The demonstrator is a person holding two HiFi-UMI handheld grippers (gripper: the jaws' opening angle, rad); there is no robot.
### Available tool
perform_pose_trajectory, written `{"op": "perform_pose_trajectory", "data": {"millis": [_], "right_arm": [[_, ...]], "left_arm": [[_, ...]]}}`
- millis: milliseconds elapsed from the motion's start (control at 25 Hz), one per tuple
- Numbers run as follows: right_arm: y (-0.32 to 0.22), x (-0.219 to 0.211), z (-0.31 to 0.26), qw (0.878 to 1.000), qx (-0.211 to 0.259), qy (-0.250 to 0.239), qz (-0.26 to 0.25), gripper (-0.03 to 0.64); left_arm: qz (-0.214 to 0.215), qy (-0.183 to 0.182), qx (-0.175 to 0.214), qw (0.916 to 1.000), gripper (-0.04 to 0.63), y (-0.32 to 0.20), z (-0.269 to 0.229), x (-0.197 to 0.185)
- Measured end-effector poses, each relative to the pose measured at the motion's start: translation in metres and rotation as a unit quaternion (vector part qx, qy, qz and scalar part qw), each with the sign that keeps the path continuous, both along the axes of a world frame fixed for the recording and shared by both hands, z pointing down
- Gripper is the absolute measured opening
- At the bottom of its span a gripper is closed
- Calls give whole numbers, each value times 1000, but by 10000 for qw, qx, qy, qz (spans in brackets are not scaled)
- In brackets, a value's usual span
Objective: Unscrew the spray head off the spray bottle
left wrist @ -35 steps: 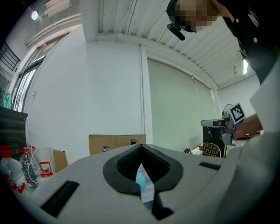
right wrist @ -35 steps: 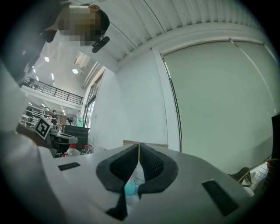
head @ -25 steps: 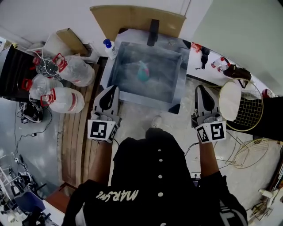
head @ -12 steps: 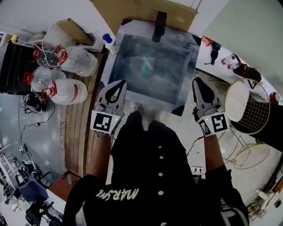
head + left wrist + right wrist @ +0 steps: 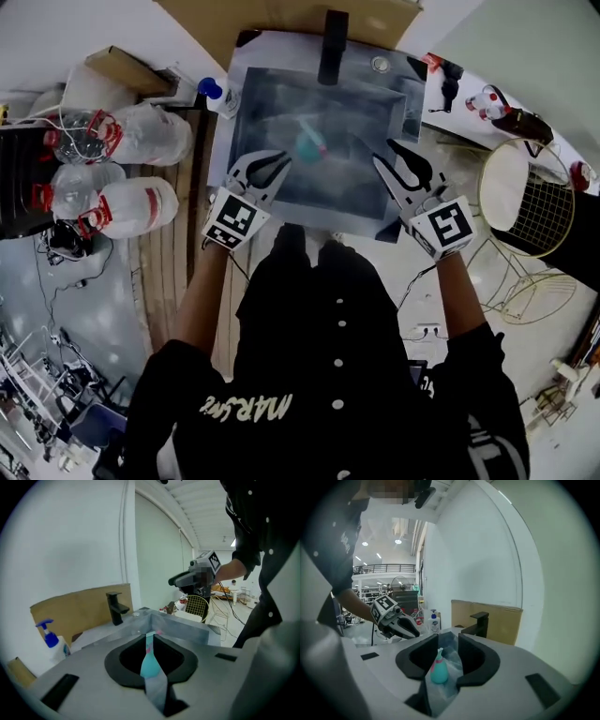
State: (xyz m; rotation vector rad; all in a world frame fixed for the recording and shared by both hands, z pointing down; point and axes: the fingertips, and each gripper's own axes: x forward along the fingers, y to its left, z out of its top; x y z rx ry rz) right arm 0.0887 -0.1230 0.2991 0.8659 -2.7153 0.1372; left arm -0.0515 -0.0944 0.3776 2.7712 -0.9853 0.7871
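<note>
Right gripper view shows jaws of right gripper (image 5: 443, 641) opening, empty; left gripper (image 5: 149, 637) jaws closed, empty.

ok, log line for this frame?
stage: pre-grasp | spray bottle: in sink, head on | left hand-held gripper: shut, empty | right hand-held gripper: jaws opening, empty

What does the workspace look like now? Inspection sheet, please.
Surface: grey sink, black faucet at its back edge.
Job's things: teal spray bottle standing in the sink, ungripped.
Clutter: blue-pump soap bottle at the sink's left corner; red-capped water jugs on the left.
Tools: left tool shut, empty; right tool opening, nothing between its jaws.
Cables: loose cables on the floor, far left.
Surroundings: cardboard sheet behind the sink; wire basket on the right.
</note>
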Motion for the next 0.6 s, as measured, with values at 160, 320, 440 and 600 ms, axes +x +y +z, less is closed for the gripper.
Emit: {"op": "perform_pose_trajectory", "data": {"millis": [160, 320, 440, 600], "right_arm": [[-15, -26, 22, 9995, -252, 149, -141, 178], [-26, -46, 41, 9984, -462, 213, -243, 217], [-34, -64, 54, 9975, -577, 207, -359, 252], [-38, -84, 72, 9956, -722, 224, -548, 284]], "left_arm": [[572, -104, -442, 9973, 147, -10, 43, 0], [945, -235, -792, 9921, 226, -20, 75, 0], [1131, -406, -1035, 9874, 269, -27, 99, -1], [1247, -468, -1301, 9825, 327, -34, 122, 4]]}}
